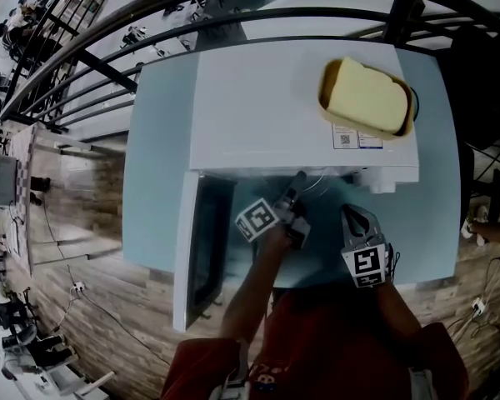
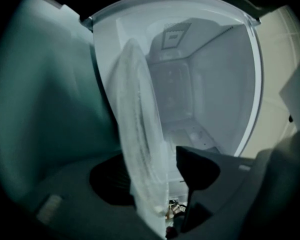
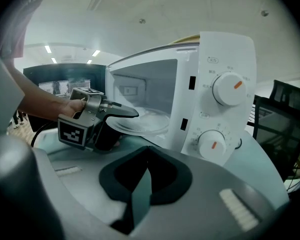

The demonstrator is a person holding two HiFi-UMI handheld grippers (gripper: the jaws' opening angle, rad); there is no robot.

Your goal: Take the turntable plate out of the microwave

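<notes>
Clear glass, ribbed and faintly frosted: the turntable plate was pinched at its near rim by the left gripper, whose jaws pressed on the glass from above and below. In the right gripper view the plate lay roughly level at the mouth of the white microwave, its near rim past the sill and its far part inside the cavity. Whether the far rim rested on the cavity floor could not be told. The door stood swung out at 9 o'clock of the opening. The right gripper hung at 3 o'clock of the left one, over the pale table. Its jaws were pressed together on nothing, and it was well apart from the plate. A yellow block in a shallow tray sat on the microwave top at 1 o'clock.

Judged step: drawing the plate out through the opening; the task appeared about half done.

Hazards, as judged:
- A pinch at one rim only left most of the glass cantilevered, so its weight could lever it down out of the pads, or let it slide on smooth glass.
- A sideways drift could knock the rim on the door at 9 o'clock or the control-panel post at 3 o'clock.
- A roll of the wrist would tilt the plate and hasten a slip. The closed right gripper offered no support beneath.
</notes>
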